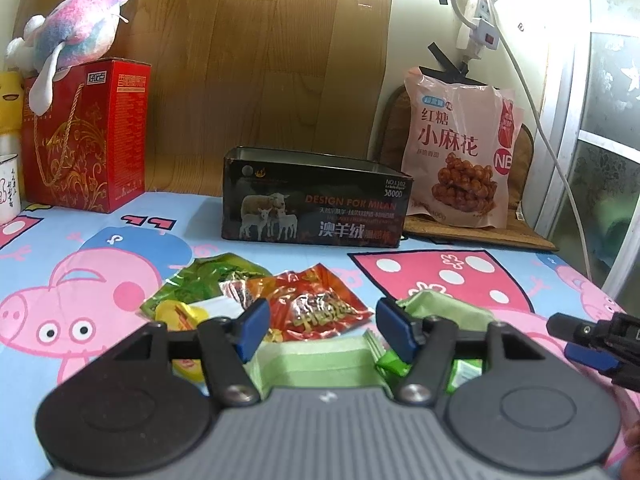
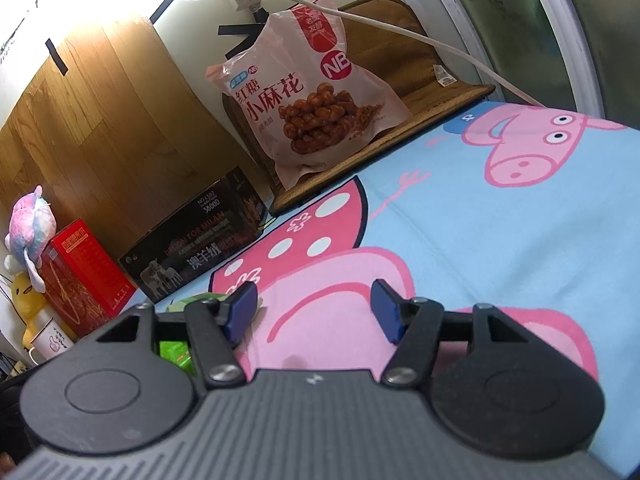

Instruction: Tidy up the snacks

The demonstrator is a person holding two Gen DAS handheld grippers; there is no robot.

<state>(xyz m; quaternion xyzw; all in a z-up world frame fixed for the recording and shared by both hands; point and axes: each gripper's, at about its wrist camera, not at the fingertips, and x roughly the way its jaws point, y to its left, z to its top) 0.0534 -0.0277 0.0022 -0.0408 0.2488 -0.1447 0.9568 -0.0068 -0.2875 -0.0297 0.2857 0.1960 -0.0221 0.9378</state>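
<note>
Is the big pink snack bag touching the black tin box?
Apart. The left wrist view shows a gap between the pink snack bag and the black tin box.

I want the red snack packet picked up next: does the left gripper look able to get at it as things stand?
Probably yes. The left gripper stands open with nothing between its fingers, and the red snack packet lies just ahead on the cloth, uncovered on top. Only the green packet touches its left edge.
</note>
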